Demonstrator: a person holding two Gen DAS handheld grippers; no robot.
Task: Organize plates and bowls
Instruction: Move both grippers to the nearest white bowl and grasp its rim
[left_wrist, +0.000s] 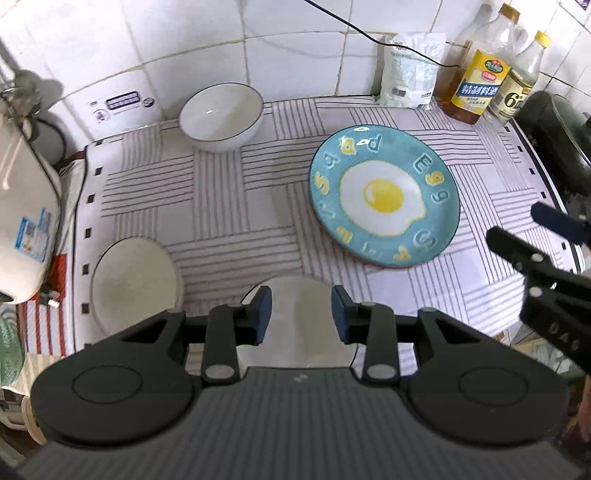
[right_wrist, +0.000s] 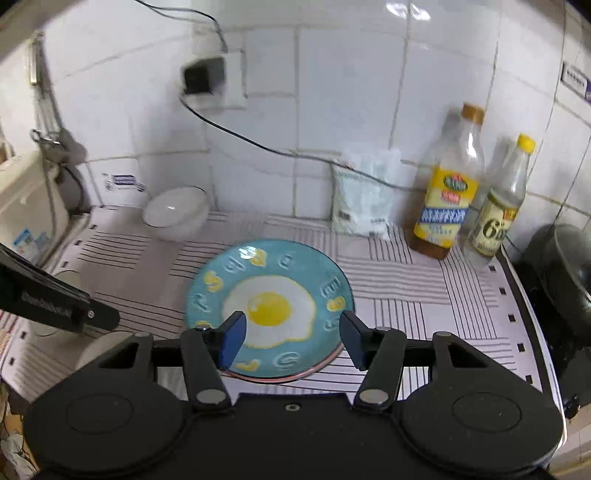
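A blue plate (left_wrist: 384, 195) (right_wrist: 269, 306) painted with a fried egg and letters lies on the striped cloth (left_wrist: 229, 206). A white bowl (left_wrist: 221, 116) (right_wrist: 175, 212) stands by the back wall. A second pale bowl (left_wrist: 135, 280) sits at the cloth's left edge, and a third (left_wrist: 301, 332) lies right under my left gripper (left_wrist: 302, 314). That gripper hangs above it, open, with nothing between its pads. My right gripper (right_wrist: 291, 338) (left_wrist: 517, 225) hovers over the plate's near rim, open and empty.
A white appliance (left_wrist: 22, 221) stands at the left. A white bag (left_wrist: 410, 70) and two bottles (left_wrist: 480, 74) line the tiled back wall. A dark pot (left_wrist: 554, 140) sits at the right, and a black cable (right_wrist: 240, 134) runs from a wall socket.
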